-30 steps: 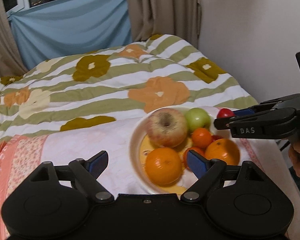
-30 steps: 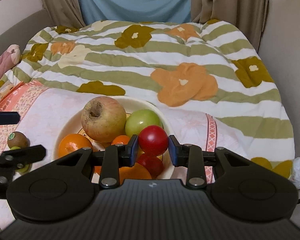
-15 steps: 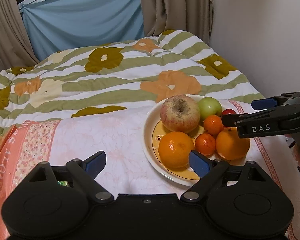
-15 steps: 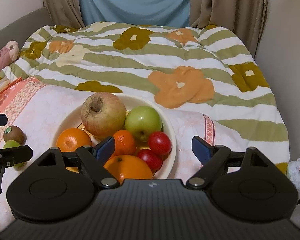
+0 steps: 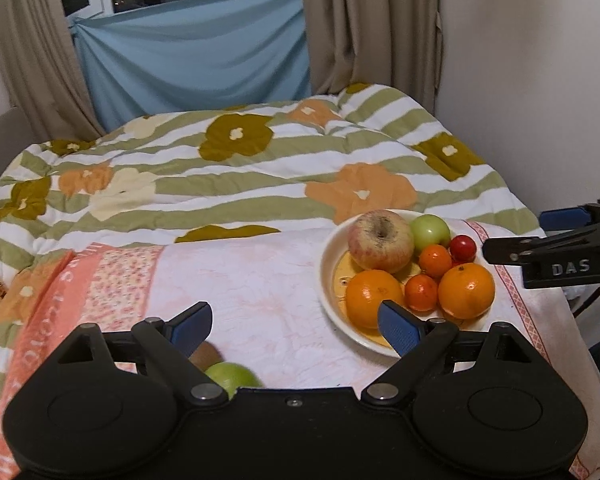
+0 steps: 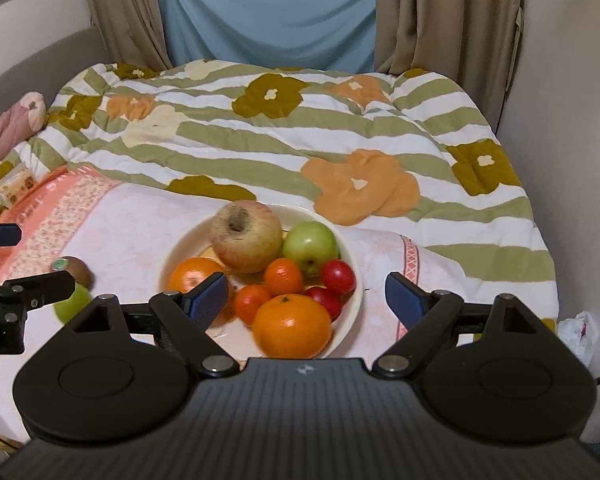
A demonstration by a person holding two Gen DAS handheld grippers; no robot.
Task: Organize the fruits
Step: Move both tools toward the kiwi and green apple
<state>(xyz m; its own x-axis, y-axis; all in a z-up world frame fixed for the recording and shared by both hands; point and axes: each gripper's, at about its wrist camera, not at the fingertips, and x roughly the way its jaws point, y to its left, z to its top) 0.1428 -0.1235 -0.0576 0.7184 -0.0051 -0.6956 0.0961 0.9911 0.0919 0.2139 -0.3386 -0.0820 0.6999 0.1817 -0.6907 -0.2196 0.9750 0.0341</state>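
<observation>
Both hand-held grippers were released and empty: the right hand-held gripper (image 6: 305,297) hung with its jaws spread wide above the near edge of the cream plate (image 6: 350,256), the left hand-held gripper (image 5: 296,322) over the pink cloth (image 5: 252,280). On the plate sat a big apple (image 6: 247,236), a green apple (image 6: 311,246), oranges and small red fruits. A kiwi (image 6: 76,269) and another green fruit (image 6: 74,304) lay together on the cloth, left of the plate

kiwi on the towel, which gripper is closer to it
Left. The left gripper is open right over the kiwi, which shows just past its left finger beside the green fruit. The right gripper, also open, sits off by the plate.
</observation>
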